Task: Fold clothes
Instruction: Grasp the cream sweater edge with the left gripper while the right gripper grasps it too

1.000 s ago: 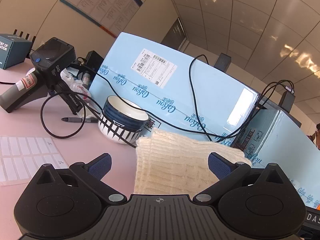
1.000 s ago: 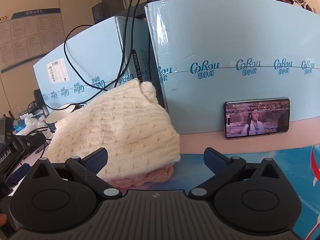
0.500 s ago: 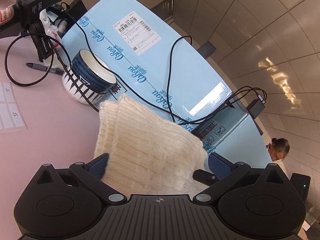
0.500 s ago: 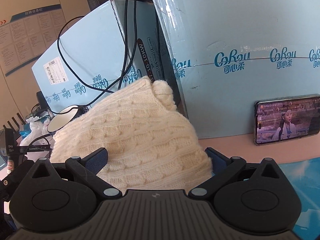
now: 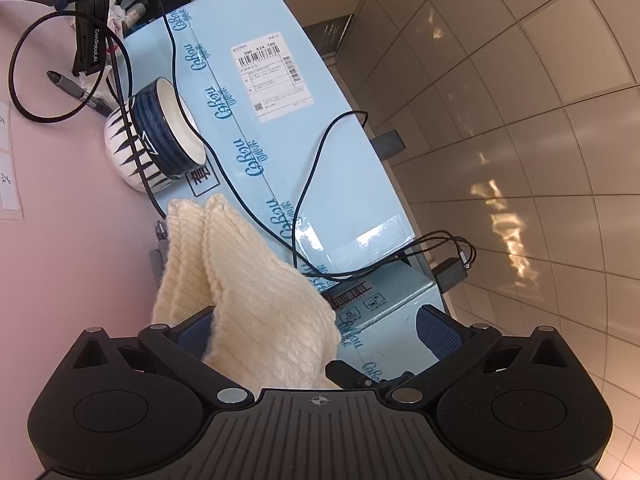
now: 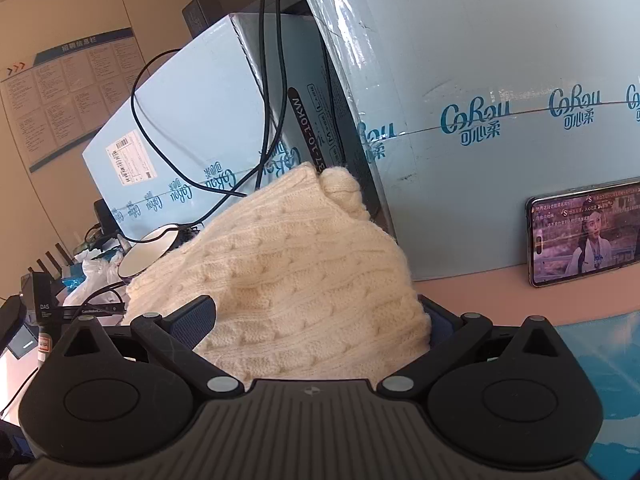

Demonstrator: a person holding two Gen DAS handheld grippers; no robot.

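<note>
Phone shows only rightward; bowl probably clearer in left view.

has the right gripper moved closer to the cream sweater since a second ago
Yes. The right gripper has advanced toward the cream cable-knit sweater, which now fills its open jaws; the propped black phone slid rightward.

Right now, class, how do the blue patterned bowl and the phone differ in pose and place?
The bowl stands beside the labelled blue box, cables crossing it; the phone leans on its long edge against the other box, screen lit. Both rest on the pink table.
</note>
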